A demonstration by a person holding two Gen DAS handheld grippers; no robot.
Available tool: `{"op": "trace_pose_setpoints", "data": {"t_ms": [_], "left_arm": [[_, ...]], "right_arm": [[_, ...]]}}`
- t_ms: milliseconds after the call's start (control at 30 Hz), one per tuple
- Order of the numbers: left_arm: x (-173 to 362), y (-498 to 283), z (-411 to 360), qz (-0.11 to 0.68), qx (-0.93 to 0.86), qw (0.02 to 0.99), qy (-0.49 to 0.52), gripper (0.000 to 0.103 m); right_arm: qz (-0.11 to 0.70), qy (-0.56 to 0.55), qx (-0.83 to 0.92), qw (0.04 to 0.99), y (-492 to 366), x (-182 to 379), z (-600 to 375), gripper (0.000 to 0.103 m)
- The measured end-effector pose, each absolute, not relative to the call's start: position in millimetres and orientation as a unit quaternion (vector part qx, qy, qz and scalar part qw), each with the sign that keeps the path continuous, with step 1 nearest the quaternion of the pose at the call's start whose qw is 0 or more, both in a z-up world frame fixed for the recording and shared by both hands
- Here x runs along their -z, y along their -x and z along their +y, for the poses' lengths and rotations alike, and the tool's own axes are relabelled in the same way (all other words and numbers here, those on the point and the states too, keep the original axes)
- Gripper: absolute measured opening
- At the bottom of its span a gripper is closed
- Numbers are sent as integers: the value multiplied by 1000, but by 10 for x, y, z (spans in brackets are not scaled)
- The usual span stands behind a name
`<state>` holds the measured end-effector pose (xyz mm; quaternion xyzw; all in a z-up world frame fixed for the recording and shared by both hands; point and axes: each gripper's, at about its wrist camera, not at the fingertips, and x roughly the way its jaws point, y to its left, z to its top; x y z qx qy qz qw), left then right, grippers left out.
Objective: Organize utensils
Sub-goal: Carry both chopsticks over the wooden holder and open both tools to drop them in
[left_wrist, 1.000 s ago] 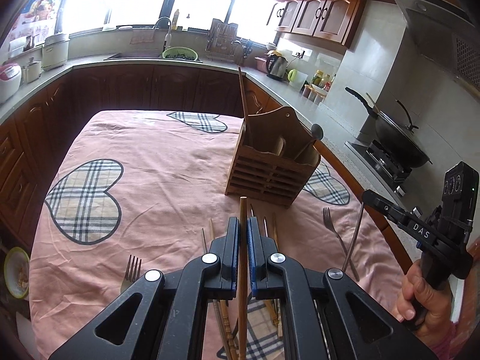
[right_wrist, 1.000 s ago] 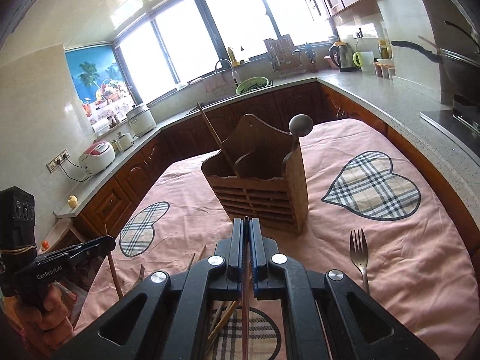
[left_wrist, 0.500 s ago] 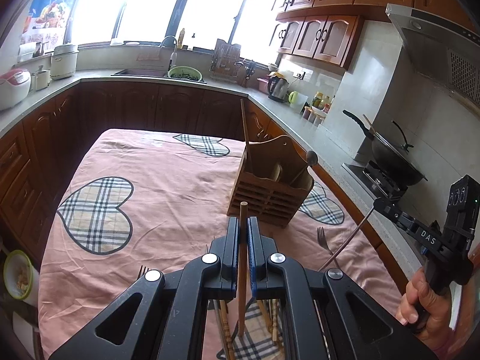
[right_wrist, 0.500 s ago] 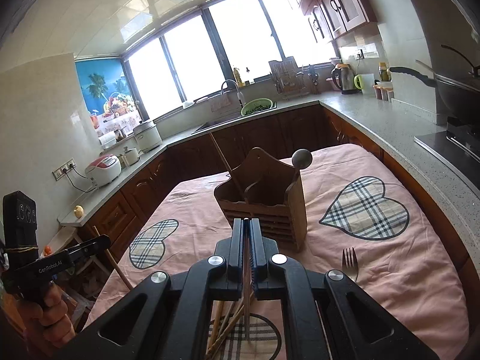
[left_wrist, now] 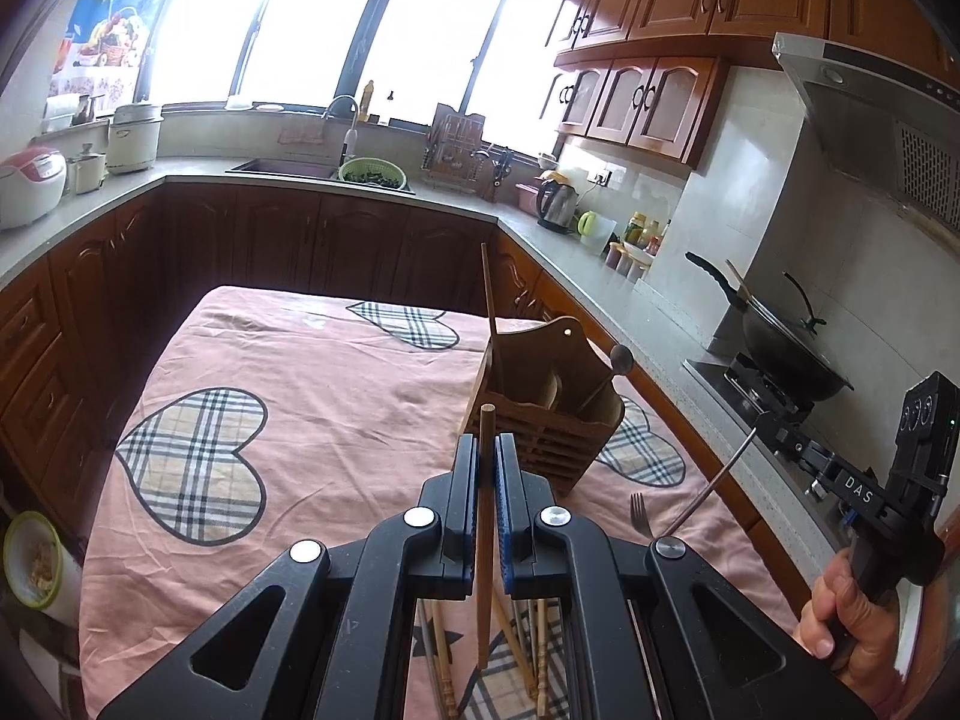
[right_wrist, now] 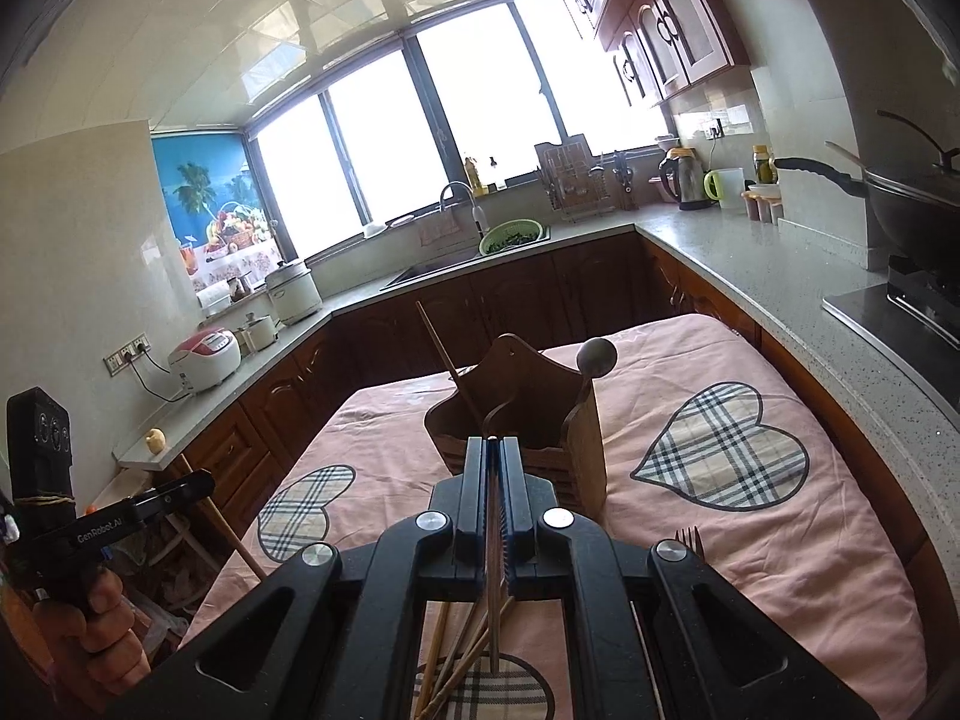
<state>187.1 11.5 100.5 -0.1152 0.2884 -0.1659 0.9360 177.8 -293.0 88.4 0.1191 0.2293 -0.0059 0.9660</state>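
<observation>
My left gripper (left_wrist: 486, 444) is shut on a wooden chopstick (left_wrist: 485, 516), held well above the table. My right gripper (right_wrist: 493, 447) is shut on a thin metal chopstick (right_wrist: 493, 600); it shows as a grey rod in the left wrist view (left_wrist: 714, 480). The wooden utensil holder (left_wrist: 549, 420) stands on the pink tablecloth ahead, also in the right wrist view (right_wrist: 528, 426), with one chopstick (left_wrist: 489, 300) and a round-headed utensil (left_wrist: 621, 357) in it. Several loose chopsticks (left_wrist: 528, 648) lie on the cloth below the grippers. A fork (left_wrist: 639, 513) lies right of them.
The table (left_wrist: 300, 396) has a pink cloth with plaid hearts. Dark cabinets and grey counters surround it. A wok (left_wrist: 780, 348) sits on the stove at right. A bowl (left_wrist: 30, 558) sits low at the left edge.
Both grippers have risen with their chopsticks; the table and holder look farther below. The holder has not moved.
</observation>
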Motion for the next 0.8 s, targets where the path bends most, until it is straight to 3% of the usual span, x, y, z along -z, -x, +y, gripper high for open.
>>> {"op": "trace_pose_setpoints", "data": {"t_ms": [800], "left_arm": [[-1424,-3219,-289,180,165,961,127,4]], "right_arm": [[122,-132,44,983,-2626,-1634,-3460,4]]}}
